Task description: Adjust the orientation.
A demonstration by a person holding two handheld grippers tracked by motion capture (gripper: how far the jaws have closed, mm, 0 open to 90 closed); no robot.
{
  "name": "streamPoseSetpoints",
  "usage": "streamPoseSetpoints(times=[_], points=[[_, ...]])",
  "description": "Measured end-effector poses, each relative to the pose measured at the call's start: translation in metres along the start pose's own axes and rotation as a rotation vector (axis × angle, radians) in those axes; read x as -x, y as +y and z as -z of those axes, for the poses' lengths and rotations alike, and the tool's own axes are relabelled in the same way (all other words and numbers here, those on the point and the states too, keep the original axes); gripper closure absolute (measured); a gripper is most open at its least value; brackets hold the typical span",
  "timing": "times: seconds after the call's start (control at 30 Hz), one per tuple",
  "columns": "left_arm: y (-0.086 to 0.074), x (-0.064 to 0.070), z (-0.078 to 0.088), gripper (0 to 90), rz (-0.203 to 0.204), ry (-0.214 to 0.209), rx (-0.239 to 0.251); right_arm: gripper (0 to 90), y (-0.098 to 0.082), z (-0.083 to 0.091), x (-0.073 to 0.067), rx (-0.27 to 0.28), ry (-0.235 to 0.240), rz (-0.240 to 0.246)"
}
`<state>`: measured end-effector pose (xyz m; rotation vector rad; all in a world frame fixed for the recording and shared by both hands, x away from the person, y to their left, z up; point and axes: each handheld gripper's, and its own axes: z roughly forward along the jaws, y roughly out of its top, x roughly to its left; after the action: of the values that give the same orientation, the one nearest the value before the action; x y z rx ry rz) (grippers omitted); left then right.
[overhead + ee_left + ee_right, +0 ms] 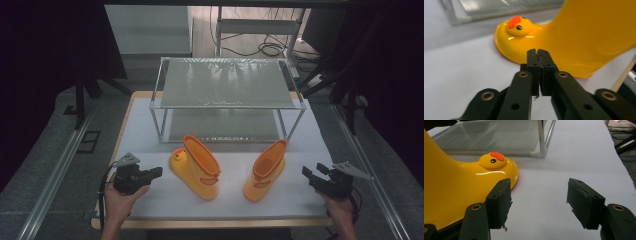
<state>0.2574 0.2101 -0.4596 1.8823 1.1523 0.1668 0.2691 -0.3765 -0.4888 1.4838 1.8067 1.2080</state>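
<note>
While two yellow boots stand on the table (150, 200) before the rack (227, 82), my left gripper (156, 173) sits pinched closed beside the left boot (196, 167). My right gripper (311, 175), jaws spread wide, rests near the right boot (266, 170), holding nothing.

left tool (156, 173): black, brass rivets | right tool (307, 173): black, grey plate

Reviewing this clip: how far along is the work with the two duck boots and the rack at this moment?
Nothing looks done yet. Both yellow duck rain boots, the left boot and the right boot, stand on the white table in front of the two-tier metal shelf rack, whose shelves look bare. Neither is gripped: the left claw is shut on nothing, the right claw is open beside its boot. If shelving is the aim, all of it remains.
</note>
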Motion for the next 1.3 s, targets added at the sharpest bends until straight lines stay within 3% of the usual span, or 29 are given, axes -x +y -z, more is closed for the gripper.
streamPoseSetpoints(times=[0.23, 0.43, 0.47, 0.5, 0.57, 0.77, 0.9, 1.03, 1.2, 1.3], points=[[-0.003, 0.026, -0.014, 89.8, -0.053, -0.041, -0.047, 36.2, -0.001, -0.001, 0.001, -0.005, -0.011, -0.002], [-0.020, 0.073, -0.037, 89.8, -0.123, -0.088, -0.072, 37.1, -0.003, -0.002, 0.002, -0.011, -0.006, -0.023], [-0.020, 0.073, -0.037, 89.9, -0.123, -0.088, -0.072, 37.1, -0.003, -0.002, 0.002, -0.011, -0.006, -0.023], [-0.026, 0.087, -0.046, 89.9, -0.153, -0.091, -0.087, 37.1, -0.004, -0.003, 0.000, -0.018, -0.004, -0.015], [-0.030, 0.099, -0.056, 89.9, -0.178, -0.096, -0.096, 37.1, -0.004, -0.004, -0.002, -0.018, 0.001, -0.016], [-0.031, 0.121, -0.078, 89.9, -0.217, -0.094, -0.093, 37.1, -0.004, -0.006, -0.003, -0.026, 0.002, -0.013], [-0.027, 0.140, -0.093, 89.9, -0.260, -0.040, -0.058, 37.1, -0.005, -0.006, -0.002, -0.030, 0.001, -0.016], [-0.026, 0.149, -0.103, 89.9, -0.273, 0.024, 0.014, 37.1, -0.005, -0.006, -0.002, -0.029, 0.005, -0.016], [-0.024, 0.150, -0.112, 89.8, -0.275, 0.085, 0.038, 37.1, -0.005, -0.006, -0.002, -0.030, 0.005, -0.014], [-0.024, 0.148, -0.111, 89.9, -0.273, 0.086, 0.040, 37.1, -0.005, -0.006, -0.002, -0.030, 0.003, -0.014]])
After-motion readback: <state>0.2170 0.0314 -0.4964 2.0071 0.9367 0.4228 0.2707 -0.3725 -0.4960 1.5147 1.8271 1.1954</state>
